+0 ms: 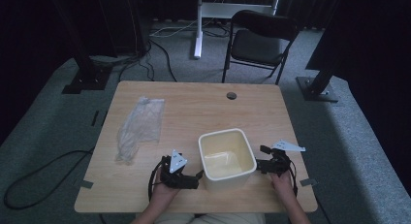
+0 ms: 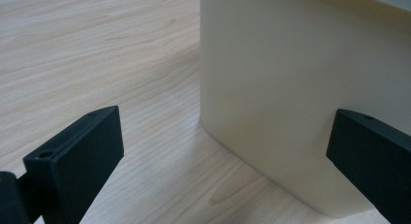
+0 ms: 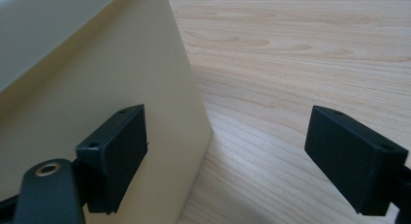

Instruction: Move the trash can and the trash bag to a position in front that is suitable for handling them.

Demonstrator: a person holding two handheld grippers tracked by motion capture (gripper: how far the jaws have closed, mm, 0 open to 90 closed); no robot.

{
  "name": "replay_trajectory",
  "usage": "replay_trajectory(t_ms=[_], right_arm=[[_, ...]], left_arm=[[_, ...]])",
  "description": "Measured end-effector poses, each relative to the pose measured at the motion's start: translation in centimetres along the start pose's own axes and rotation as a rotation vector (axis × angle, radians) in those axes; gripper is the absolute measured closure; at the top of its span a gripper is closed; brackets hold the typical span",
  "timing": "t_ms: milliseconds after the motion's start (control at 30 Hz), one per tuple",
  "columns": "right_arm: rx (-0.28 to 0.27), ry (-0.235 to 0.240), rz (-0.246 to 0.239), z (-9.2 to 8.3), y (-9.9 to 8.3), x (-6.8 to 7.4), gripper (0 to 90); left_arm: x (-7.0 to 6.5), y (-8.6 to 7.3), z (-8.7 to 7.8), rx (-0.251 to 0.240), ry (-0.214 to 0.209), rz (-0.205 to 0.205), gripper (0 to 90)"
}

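Cream rectangular plastic bin on wooden table; left gripper and right gripper flank it, jaws wide apart, holding nothing.

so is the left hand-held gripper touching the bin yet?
Cannot tell. In the left gripper view the left hand-held gripper is open, its jaws straddling a corner of the cream bin; the right jaw overlaps the wall, so no gap shows.

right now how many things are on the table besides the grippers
2. A cream plastic bin stands near the front edge between the left gripper and right gripper; a clear plastic bag lies at far left.
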State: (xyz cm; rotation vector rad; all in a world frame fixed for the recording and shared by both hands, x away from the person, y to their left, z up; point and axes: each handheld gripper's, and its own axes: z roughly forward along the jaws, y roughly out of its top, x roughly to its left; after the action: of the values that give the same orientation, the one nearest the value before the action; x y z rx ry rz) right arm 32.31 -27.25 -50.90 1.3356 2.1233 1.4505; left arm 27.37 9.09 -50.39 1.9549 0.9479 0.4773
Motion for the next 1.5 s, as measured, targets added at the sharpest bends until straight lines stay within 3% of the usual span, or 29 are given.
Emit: replay_trajectory(t_ms=[333, 467, 667, 767, 867, 900, 967, 1067, 1133, 1167, 1233, 1500], right_arm=[[0.003, 0.020, 0.008, -0.3, -0.3, 0.2, 15.5], [0.004, 0.020, 0.008, -0.2, -0.3, 0.2, 15.5], [-0.016, 0.002, 0.014, 0.0, -0.6, 0.0, 12.6], [-0.013, 0.004, 0.019, 0.0, -0.8, -0.1, 12.5], [-0.015, 0.000, 0.033, 0.0, -0.9, -0.4, 12.5], [-0.022, -0.012, 0.054, 0.0, -1.1, -0.8, 12.5], [-0.029, -0.026, 0.062, 0.0, -1.3, -1.0, 12.5], [-0.027, -0.066, 0.047, 0.1, -1.6, -1.2, 12.5], [-0.023, -0.086, 0.036, 0.1, -1.7, -1.3, 12.5], [-0.028, -0.113, 0.035, -0.1, -2.0, -1.5, 12.5], [-0.026, -0.137, 0.036, -0.3, -2.3, -1.9, 12.5], [-0.020, -0.143, 0.069, -0.5, -3.5, -2.9, 12.5]], left_arm=[[-0.5, -0.1, -0.4, 0.004, 0.024, 0.005, 0.2], [-0.5, -0.3, -0.6, 0.003, 0.015, -0.004, 0.1], [0.4, -0.9, 0.0, 0.015, -0.039, -0.040, 0.2], [2.3, -1.7, 0.2, 0.013, -0.029, -0.076, 0.2], [3.4, -1.8, 0.2, 0.008, -0.012, -0.080, 0.2], [4.5, -1.8, 0.0, 0.007, 0.004, -0.096, 0.2], [6.0, -1.6, 0.0, 0.064, -0.029, -0.142, 0.4], [7.8, -1.4, 0.1, 0.077, -0.005, -0.189, 0.4], [8.2, -1.3, 0.1, 0.078, 0.006, -0.198, 0.4], [9.4, -1.1, 0.3, 0.084, 0.059, -0.212, 0.4], [10.4, -0.8, 0.3, 0.075, 0.105, -0.213, 0.4], [13.9, 1.0, 1.1, 0.080, 0.216, -0.219, 0.5]])
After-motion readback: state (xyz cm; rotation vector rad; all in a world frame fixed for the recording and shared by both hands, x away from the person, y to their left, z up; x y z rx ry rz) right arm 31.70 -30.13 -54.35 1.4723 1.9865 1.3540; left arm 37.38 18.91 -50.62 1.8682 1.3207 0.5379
